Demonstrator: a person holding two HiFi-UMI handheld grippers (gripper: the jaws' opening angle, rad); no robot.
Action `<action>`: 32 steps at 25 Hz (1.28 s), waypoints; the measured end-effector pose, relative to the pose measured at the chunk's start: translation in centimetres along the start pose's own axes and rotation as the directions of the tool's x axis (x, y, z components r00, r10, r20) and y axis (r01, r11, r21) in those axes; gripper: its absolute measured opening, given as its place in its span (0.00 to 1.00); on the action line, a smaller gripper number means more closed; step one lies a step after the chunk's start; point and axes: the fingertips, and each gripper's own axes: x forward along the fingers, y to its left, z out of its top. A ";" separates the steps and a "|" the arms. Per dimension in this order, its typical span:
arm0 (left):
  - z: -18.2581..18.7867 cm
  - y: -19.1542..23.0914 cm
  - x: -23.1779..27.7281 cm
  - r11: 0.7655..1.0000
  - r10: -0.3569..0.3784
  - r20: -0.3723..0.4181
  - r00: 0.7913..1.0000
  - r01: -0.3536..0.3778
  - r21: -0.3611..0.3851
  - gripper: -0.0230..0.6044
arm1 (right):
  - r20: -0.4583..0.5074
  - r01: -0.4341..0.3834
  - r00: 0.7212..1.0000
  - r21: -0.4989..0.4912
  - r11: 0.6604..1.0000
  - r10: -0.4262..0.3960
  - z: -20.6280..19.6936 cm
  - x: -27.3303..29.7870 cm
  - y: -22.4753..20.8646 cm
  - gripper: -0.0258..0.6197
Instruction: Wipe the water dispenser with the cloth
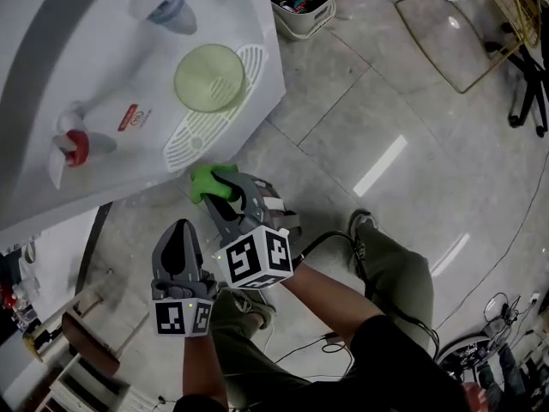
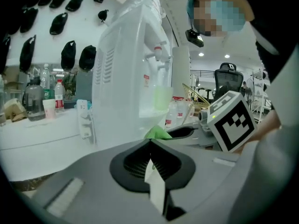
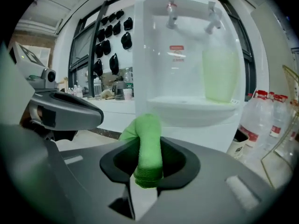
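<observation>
The white water dispenser (image 1: 129,84) fills the upper left of the head view, with a red tap (image 1: 75,144), a blue tap (image 1: 167,9) and a pale green cup (image 1: 209,77) on its drip tray (image 1: 225,101). My right gripper (image 1: 225,187) is shut on a folded green cloth (image 1: 211,181), just in front of the dispenser's front edge. In the right gripper view the cloth (image 3: 146,148) sticks up between the jaws, facing the dispenser (image 3: 187,69). My left gripper (image 1: 178,240) hangs beside it, jaws closed on nothing, lower and further from the dispenser (image 2: 131,73).
A bin (image 1: 304,3) with clutter stands on the tiled floor behind the dispenser. A gold wire frame (image 1: 463,24) lies at the upper right. Water bottles (image 3: 254,125) stand right of the dispenser. Cables (image 1: 343,342) trail near the person's legs. A counter (image 2: 42,125) with bottles lies left.
</observation>
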 end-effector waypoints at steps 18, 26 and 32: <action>-4.3 2.0 2.7 0.999 -0.036 0.186 0.982 0.036 0.004 0.04 | 0.302 0.209 0.938 -0.104 0.972 -0.170 -0.1 2.5 -1.0 0.22; -5.6 -0.3 3.5 0.980 -0.198 0.195 0.961 0.195 0.039 0.04 | 0.330 0.272 0.915 -0.076 0.959 -0.233 -0.8 2.6 -4.2 0.22; -6.3 -1.1 2.6 0.953 -0.302 0.192 0.934 0.303 0.023 0.04 | 0.377 0.248 0.899 -0.021 0.969 -0.222 -0.9 2.4 -6.0 0.23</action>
